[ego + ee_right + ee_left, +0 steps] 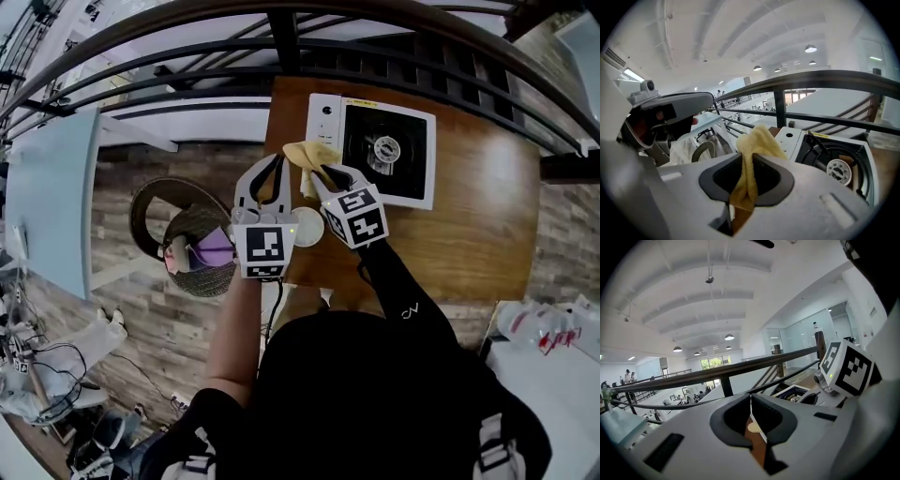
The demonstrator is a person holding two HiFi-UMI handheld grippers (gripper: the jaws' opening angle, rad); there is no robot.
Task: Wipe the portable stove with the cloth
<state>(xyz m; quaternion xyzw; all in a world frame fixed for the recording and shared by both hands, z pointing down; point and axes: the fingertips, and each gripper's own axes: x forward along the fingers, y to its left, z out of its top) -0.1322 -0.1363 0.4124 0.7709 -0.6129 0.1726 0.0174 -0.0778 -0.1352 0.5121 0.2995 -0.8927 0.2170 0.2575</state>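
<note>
The portable stove is white with a black top and a round burner, and it lies at the far side of the wooden table. My right gripper is shut on a yellow cloth, held just left of the stove's control panel. In the right gripper view the cloth bunches up out of the jaws, with the stove ahead to the right. My left gripper hovers beside the right one over the table's left edge. Its jaws are pressed together with nothing between them.
A dark metal railing runs along the table's far side. A small round white object lies on the table under the grippers. Left of the table, on the lower floor, stands a round woven chair. A white counter is at the lower right.
</note>
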